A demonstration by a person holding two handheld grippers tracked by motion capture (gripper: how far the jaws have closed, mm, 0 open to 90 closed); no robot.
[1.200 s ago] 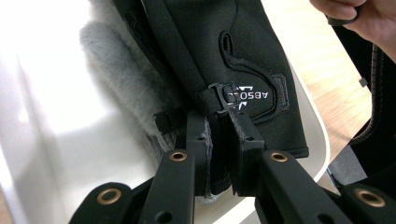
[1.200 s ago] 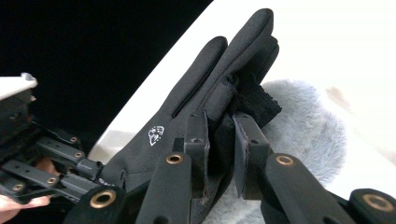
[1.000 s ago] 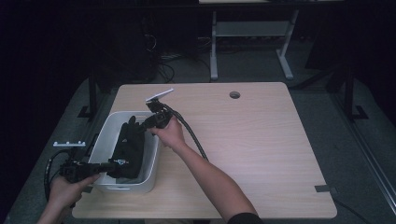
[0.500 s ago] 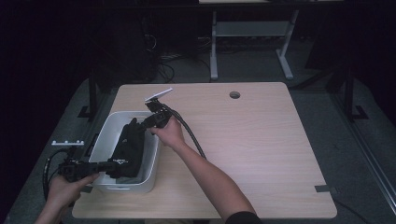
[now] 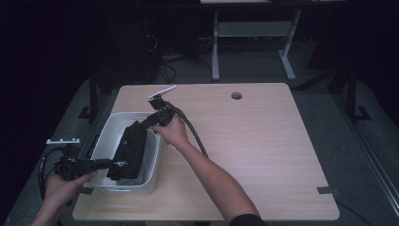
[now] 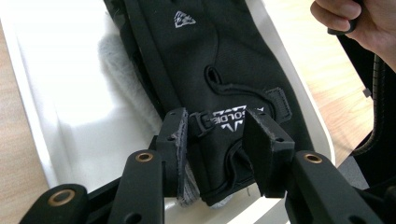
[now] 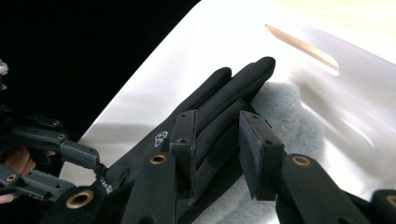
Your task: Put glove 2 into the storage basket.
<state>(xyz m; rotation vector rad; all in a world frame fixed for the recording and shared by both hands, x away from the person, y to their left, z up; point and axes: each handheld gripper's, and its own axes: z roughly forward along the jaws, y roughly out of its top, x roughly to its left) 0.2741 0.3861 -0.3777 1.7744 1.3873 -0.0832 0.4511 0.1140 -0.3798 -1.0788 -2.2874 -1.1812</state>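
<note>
A black glove [image 5: 129, 148] with white logos lies lengthwise in a white bin [image 5: 106, 129] at the table's left, on grey fluffy fabric [image 7: 289, 107]. My left gripper [image 5: 113, 163] reaches in from the bin's near left end. Its jaws have just been opening and stand open around the glove's cuff [image 6: 224, 116], no longer squeezing it. From the far right corner my right gripper [image 5: 141, 123] comes in; its jaws have also just been opening and now stand open [image 7: 217, 135] either side of the glove's fingers [image 7: 233, 84].
The bin stands on a light wooden table [image 5: 263, 141] with a round cable hole [image 5: 236, 95] near its far edge. The right gripper's cable [image 5: 193, 134] trails along the forearm. A desk frame [image 5: 216, 42] stands on the floor behind.
</note>
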